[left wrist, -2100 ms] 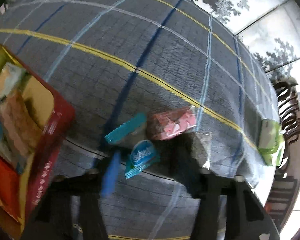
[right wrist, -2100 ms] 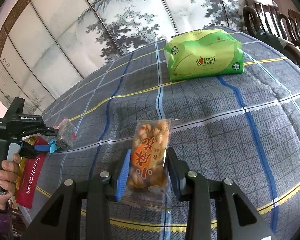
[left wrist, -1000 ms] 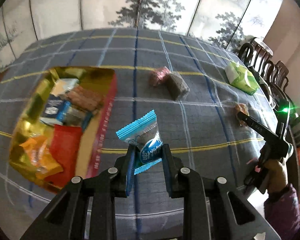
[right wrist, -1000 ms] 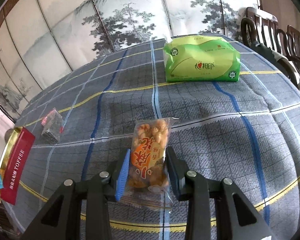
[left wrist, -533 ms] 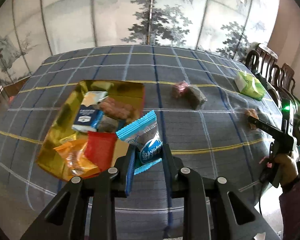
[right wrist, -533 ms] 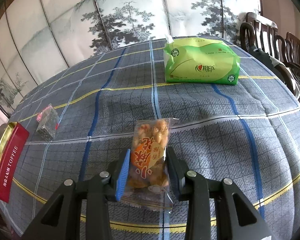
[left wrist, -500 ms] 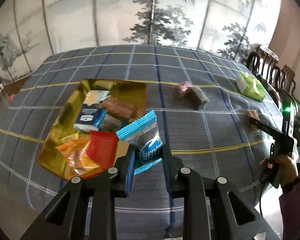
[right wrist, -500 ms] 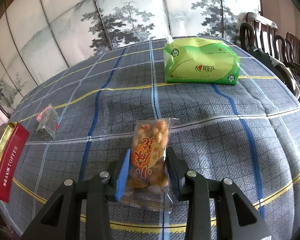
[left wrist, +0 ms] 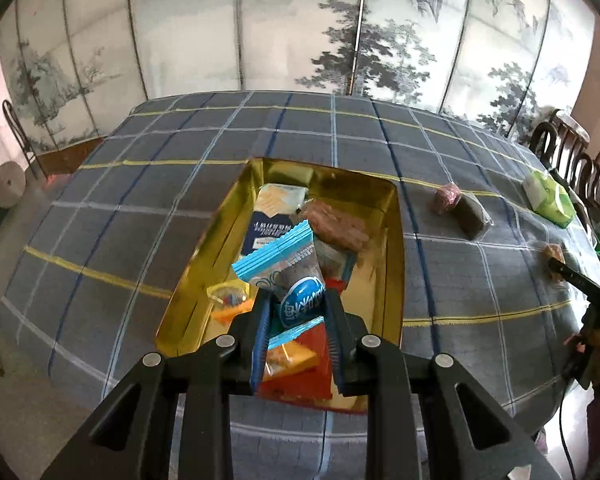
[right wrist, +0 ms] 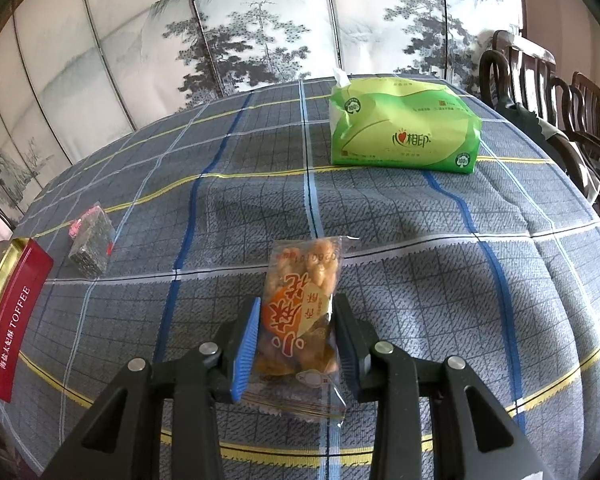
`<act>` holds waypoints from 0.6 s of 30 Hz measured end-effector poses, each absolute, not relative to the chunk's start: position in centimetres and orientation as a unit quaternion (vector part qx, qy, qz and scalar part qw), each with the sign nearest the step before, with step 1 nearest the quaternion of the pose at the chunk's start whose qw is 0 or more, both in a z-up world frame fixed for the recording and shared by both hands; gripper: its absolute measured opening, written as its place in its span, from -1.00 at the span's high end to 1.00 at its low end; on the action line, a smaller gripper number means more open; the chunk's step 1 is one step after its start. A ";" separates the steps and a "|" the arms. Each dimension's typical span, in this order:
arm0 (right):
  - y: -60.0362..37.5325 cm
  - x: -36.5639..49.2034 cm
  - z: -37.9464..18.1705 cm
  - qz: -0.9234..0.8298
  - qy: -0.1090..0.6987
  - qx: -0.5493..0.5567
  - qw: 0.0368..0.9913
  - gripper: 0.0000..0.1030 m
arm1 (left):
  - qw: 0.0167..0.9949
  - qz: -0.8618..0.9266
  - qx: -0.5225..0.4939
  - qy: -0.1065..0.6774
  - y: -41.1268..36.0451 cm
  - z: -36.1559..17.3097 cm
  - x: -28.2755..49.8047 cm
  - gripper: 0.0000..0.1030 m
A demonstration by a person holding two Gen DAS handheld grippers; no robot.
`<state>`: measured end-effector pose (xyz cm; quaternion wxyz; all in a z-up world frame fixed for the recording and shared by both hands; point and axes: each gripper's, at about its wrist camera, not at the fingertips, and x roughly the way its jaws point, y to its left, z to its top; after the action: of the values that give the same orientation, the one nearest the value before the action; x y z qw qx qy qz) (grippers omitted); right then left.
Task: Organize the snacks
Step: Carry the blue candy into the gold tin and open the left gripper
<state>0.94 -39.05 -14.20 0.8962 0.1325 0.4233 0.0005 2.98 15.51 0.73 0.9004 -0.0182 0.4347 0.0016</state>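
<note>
My left gripper [left wrist: 296, 314] is shut on a blue snack packet [left wrist: 288, 276] and holds it above the open gold tin [left wrist: 396, 248], which contains several wrapped snacks. On the cloth to the right of the tin lie a pink snack [left wrist: 444, 198] and a dark snack [left wrist: 470, 218]. My right gripper [right wrist: 296, 326] is shut on an orange peanut packet [right wrist: 300, 308] low over the checked tablecloth. In the left wrist view the right gripper [left wrist: 556, 266] shows small at the far right edge. The dark snack [right wrist: 90, 240] and the tin's red TOFFEE side [right wrist: 16, 316] appear at the left of the right wrist view.
A green tissue pack [right wrist: 404, 124] sits at the back of the table, near dark wooden chairs [right wrist: 560, 92]. A painted folding screen stands behind the table. A person's hand [left wrist: 596, 344] grips the right tool's handle. The table edge runs close below both grippers.
My left gripper carried the blue packet from the cloth beside the tin to a spot over the tin's inside. The right gripper and its orange packet stayed put.
</note>
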 end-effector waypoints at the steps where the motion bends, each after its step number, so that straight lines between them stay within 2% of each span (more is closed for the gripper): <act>1: -39.1 0.9 -14.2 0.001 0.423 0.133 0.896 0.30 | 0.900 -0.002 -0.015 0.436 15.4 0.6 3.3 0.57; 18: -39.0 0.9 -14.2 0.001 0.423 0.132 0.896 0.30 | 0.887 -0.050 0.029 0.459 12.3 -1.8 6.5 0.56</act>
<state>0.95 -39.05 -14.18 0.8963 0.1325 0.4232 0.0005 6.47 12.26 -1.83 0.8865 0.0287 0.4591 -0.0500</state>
